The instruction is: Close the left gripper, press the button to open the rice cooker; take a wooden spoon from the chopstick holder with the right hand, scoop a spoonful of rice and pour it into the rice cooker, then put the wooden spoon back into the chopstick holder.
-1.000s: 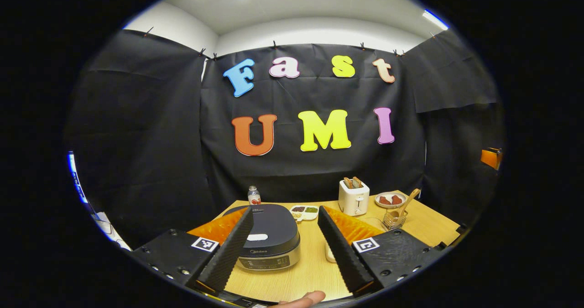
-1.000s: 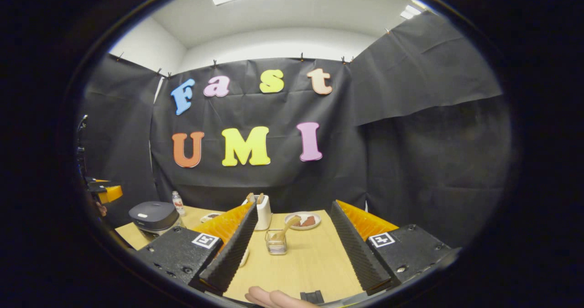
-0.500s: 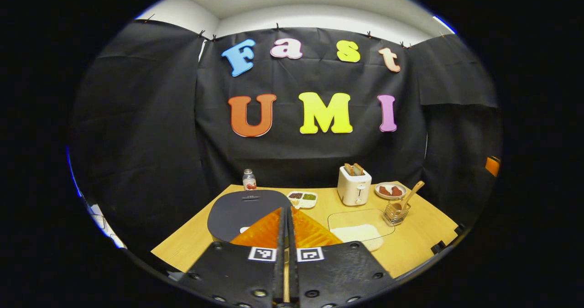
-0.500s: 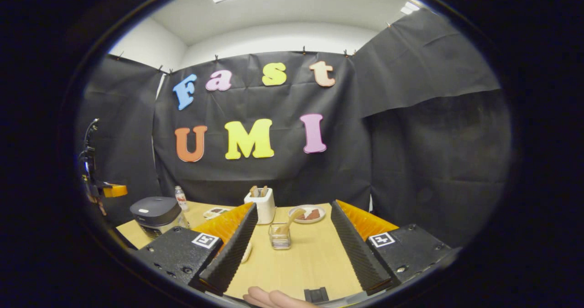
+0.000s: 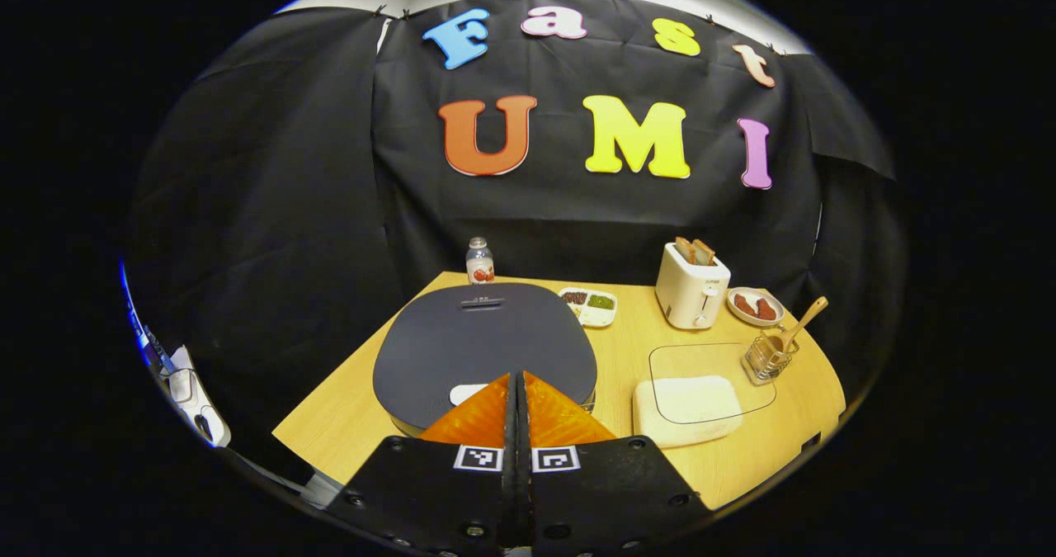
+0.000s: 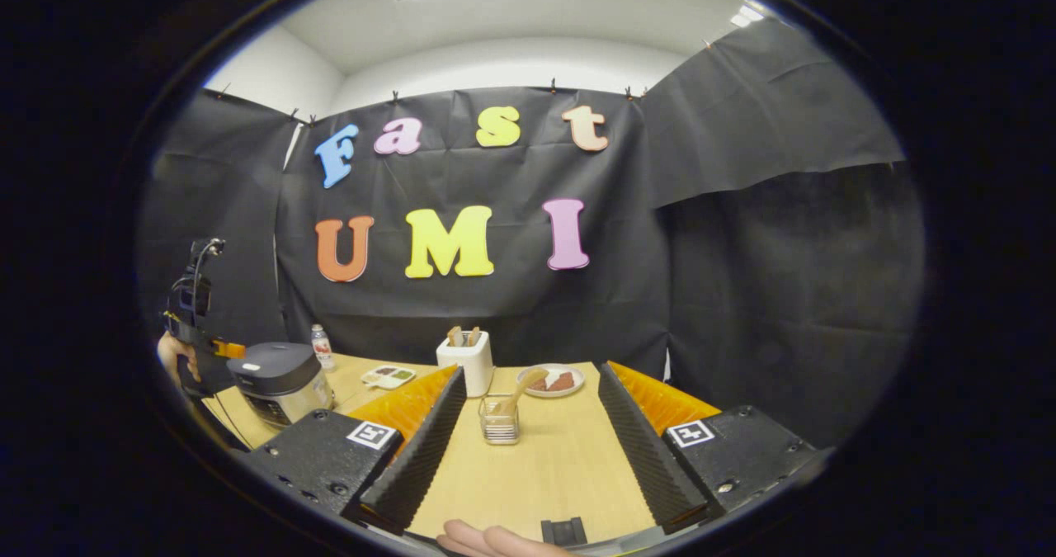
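In the left gripper view the left gripper [image 5: 518,392] is clenched, its two fingers pressed together with nothing between them, tips poised over the near edge of the rice cooker [image 5: 485,349], close to the pale button [image 5: 467,394] on its dark, rounded, closed lid. The one cooker sits on the left half of the wooden table [image 5: 346,413], with bare wood on its left up to the table's edge. To its right lies one clear container of white rice [image 5: 690,404], and beyond that one wire chopstick holder [image 5: 765,357] with a single wooden spoon [image 5: 796,324] leaning out of it. In the right gripper view the right gripper [image 6: 530,429] is released, fingers wide apart, open tabletop ahead of it up to the holder. Farther back stand one toaster [image 5: 691,286], one plate [image 5: 752,306], one divided dish [image 5: 591,303] and one small bottle [image 5: 479,261].
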Available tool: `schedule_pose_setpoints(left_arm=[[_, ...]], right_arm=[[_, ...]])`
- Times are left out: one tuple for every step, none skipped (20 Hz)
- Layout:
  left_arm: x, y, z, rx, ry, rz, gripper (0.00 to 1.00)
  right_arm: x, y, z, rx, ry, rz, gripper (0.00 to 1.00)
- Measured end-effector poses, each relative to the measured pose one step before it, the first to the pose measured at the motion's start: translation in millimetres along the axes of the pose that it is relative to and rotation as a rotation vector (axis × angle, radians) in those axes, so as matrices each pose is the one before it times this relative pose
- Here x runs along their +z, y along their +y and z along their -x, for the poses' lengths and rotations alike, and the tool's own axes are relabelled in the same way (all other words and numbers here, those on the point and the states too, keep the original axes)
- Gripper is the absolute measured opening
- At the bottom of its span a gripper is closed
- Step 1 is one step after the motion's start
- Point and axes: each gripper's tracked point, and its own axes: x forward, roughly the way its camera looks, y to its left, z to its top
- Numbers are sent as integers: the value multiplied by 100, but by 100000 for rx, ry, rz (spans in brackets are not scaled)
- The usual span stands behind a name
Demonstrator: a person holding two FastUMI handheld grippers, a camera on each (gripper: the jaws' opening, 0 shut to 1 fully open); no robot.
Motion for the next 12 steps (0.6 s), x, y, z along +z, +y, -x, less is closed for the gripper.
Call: schedule_pose_setpoints(left_arm=[[-599, 546, -587, 2037, 1971, 247, 0], [-354, 434, -629, 1486, 1941, 1079, 0], [-182, 244, -217, 695, 1507, 1136, 0], [-186, 314, -336, 617, 363, 436, 0], [-422, 287, -433, 300, 1085, 454, 0], [-38, -70, 180, -950, -131, 440, 0], [-64, -160, -301, -715, 405, -59, 0], [-189, -149, 104, 85, 213, -634, 0], [-288, 73, -18, 192, 1285, -1561, 0], [-500, -54, -23, 205, 1690, -2308, 0], [15, 129, -48, 212, -352, -1694, 0], [-193, 39, -270, 589, 1532, -667, 0]], right_arm=[[-95, -46, -25, 58, 298, -64, 100], [-190, 36, -64, 158, 216, -243, 100], [-76, -20, -59, -177, 8, -25, 100], [-199, -85, -132, -133, -18, 286, 100], [-176, 34, -122, -245, 279, 427, 100], [-355, -39, -189, -232, 592, 389, 100], [-227, 76, -111, 137, 644, 221, 100], [-218, 190, -77, 220, 685, -39, 100], [-158, 149, -126, 281, 594, -27, 100], [-215, 140, 16, 259, 289, 9, 100], [-97, 106, -22, 113, 196, 118, 100], [-228, 67, -24, 0, 124, 23, 100]])
